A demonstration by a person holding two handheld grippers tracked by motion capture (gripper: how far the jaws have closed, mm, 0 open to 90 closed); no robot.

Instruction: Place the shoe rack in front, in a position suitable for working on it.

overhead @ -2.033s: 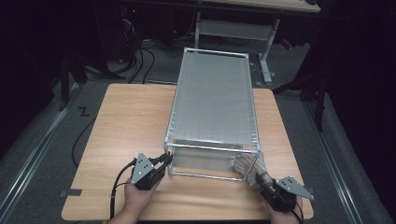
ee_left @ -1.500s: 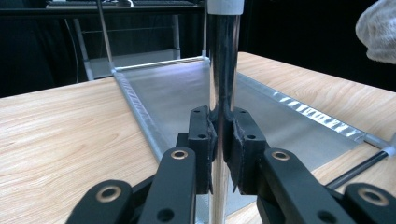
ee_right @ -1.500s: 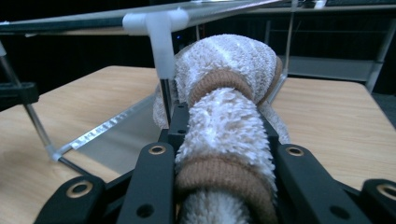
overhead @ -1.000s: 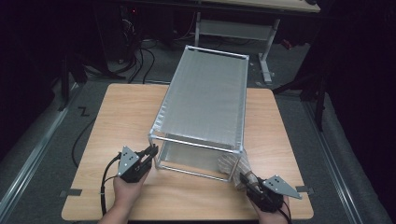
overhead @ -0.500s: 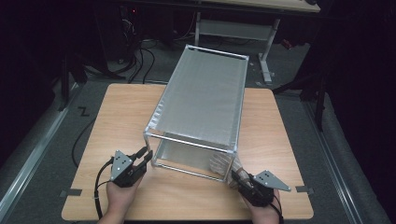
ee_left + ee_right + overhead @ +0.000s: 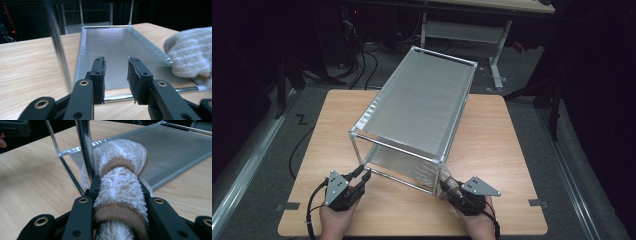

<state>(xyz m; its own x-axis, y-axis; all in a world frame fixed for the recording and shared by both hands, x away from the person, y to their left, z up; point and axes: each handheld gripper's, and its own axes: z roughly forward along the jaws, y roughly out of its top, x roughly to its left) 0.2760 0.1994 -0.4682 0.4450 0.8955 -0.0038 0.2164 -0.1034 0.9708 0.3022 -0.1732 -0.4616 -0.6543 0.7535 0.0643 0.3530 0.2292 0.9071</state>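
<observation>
Moved: the mesh-sided frame box [image 6: 417,117] has swung its near end leftward since the earlier frame.
Left gripper [image 6: 116,75]: released, jaws just opening, nothing between them, at the box's near-left corner.
Right gripper [image 6: 451,191]: clenched on a rolled towel [image 6: 120,192], at the box's near-right post.
Handling: the towel is soft, light and compressible; grip mid-roll, between its bands.

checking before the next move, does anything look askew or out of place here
The metal-framed mesh rack sits skewed on the table, its near end swung left of the table's edges. A rolled fuzzy towel clamped in the right gripper pokes inside its near corner.
</observation>
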